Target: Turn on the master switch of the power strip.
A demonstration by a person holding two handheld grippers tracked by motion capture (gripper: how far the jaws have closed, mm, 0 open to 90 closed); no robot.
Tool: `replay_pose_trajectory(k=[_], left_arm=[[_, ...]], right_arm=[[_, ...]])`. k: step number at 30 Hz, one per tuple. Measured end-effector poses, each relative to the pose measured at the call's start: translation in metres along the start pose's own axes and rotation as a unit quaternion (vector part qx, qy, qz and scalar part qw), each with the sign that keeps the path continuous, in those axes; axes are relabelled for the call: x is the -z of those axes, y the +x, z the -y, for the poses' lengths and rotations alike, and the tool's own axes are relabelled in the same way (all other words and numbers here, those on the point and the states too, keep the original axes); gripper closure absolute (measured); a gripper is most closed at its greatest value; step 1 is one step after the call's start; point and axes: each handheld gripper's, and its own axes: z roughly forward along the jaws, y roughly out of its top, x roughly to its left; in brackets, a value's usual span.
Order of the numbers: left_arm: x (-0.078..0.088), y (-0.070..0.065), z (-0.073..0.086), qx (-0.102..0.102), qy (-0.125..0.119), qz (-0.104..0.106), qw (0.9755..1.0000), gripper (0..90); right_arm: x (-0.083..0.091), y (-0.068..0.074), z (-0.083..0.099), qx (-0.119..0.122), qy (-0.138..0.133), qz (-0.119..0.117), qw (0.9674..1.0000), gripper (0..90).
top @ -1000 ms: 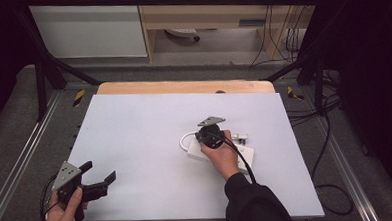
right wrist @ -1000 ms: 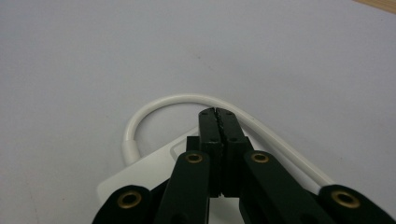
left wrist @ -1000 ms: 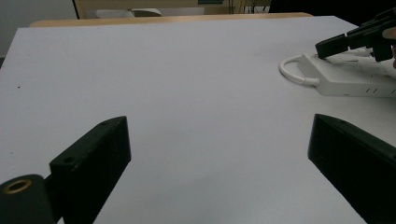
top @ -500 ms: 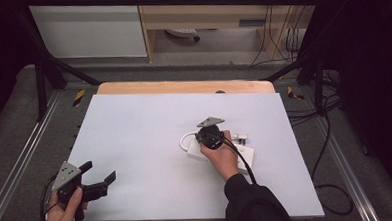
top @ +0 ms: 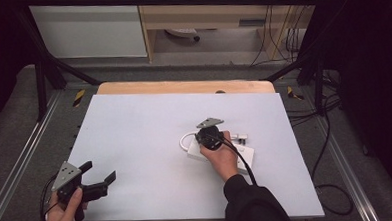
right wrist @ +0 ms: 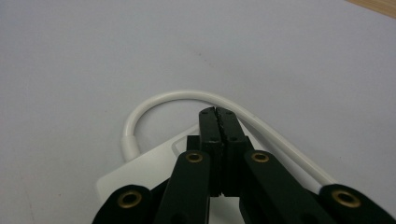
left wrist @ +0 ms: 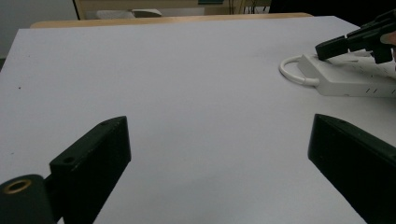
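- Bench [top: 135, 143]: the white power strip [top: 241, 156] lies right of centre.
- Right gripper [right wrist: 218, 113], jaws together on nothing, rests over its cable loop [right wrist: 163, 100]; I'd press gently.
- Left gripper [left wrist: 219, 154] waits, jaws apart.

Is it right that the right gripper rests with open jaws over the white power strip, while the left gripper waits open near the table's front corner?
Not quite. The right gripper has its jaws shut, pressed together with nothing between them, as the right gripper view shows. It does sit over the white power strip, and the left gripper is open near the front corner.
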Motion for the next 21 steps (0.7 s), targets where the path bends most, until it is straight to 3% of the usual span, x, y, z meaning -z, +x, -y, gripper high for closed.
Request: replay_pose_trajectory(k=[17, 21], left_arm=[[-0.0001, -0.0008, 0.0000, 0.000, 0.000, -0.001, 1.0000, 5.8], [0.0000, -0.0008, 0.0000, 0.000, 0.000, -0.002, 1.0000, 5.9]], right_arm=[[-0.0014, 0.0039, 0.0013, 0.007, 0.000, 0.012, 0.9999, 90.0], [-0.0013, 0.0055, 0.0018, 0.021, -0.002, 0.018, 0.9996, 90.0]])
